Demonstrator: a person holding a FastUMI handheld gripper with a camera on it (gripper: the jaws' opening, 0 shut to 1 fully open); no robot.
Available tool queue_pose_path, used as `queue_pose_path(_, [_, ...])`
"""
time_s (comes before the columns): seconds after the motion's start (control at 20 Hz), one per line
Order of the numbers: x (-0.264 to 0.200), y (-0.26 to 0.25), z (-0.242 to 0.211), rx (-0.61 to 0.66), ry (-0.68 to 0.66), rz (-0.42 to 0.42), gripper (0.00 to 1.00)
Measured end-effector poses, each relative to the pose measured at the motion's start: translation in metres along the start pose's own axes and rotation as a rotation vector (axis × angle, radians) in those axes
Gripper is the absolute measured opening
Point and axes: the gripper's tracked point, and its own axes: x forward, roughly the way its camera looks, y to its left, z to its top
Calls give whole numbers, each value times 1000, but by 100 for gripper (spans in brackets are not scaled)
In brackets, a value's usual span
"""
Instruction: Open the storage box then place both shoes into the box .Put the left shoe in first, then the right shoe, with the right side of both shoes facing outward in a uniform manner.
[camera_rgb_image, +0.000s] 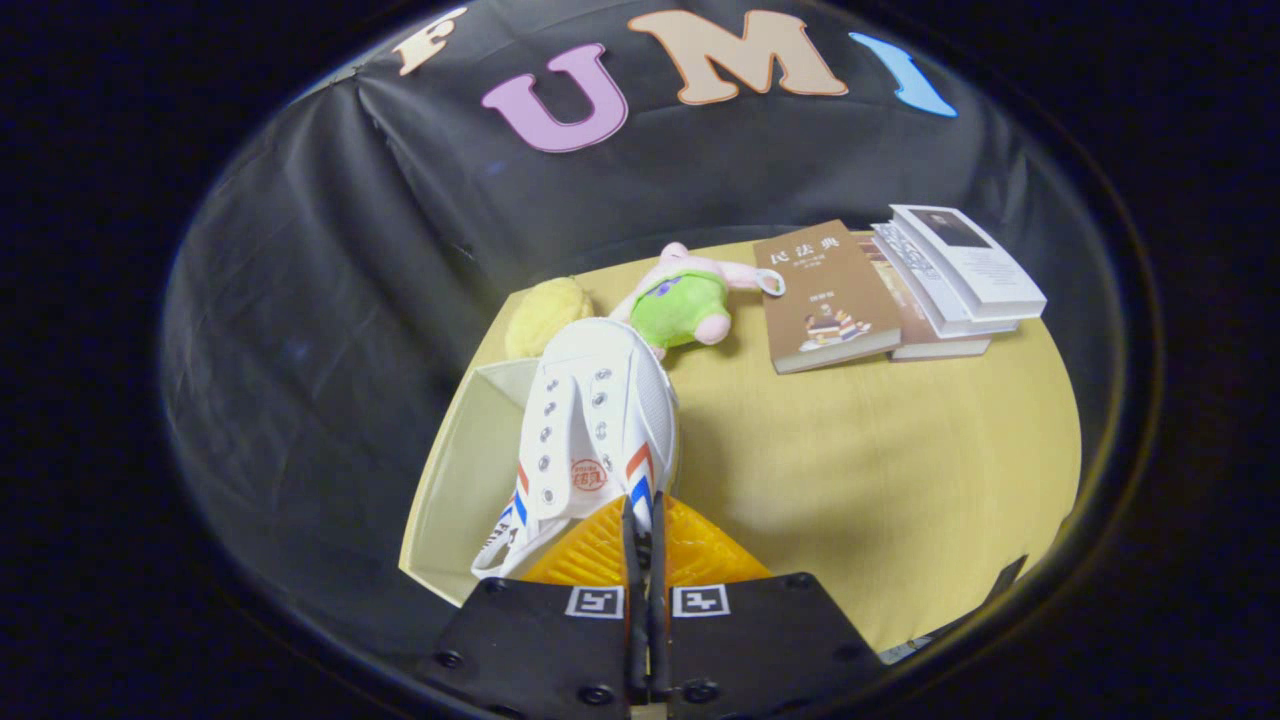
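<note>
One shoe (595, 425) pinched by hand-held gripper (645, 525) over box (455, 470); three books (900, 290).

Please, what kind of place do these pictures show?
Probably a staged recording booth, not a home: black cloth wall, a small yellow table with books and a plush toy. The gripper is shut on a white shoe over the open box.

Fisheye rides the gripper (645, 520), looking steeply down at the table (880, 470).
</note>
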Motion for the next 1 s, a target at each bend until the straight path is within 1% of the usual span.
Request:
queue_pose_path(0.1, [2, 8, 4, 0, -15, -8, 4])
queue_pose_path(0.35, [8, 34, 2, 17, -13, 21, 4])
queue_pose_path(0.7, [30, 59, -21, 19, 30, 14, 4])
queue_pose_path(0.85, [41, 58, -28, 22, 37, -16, 4])
queue_pose_path(1.0, [49, 53, -32, -11, 30, -58, 4])
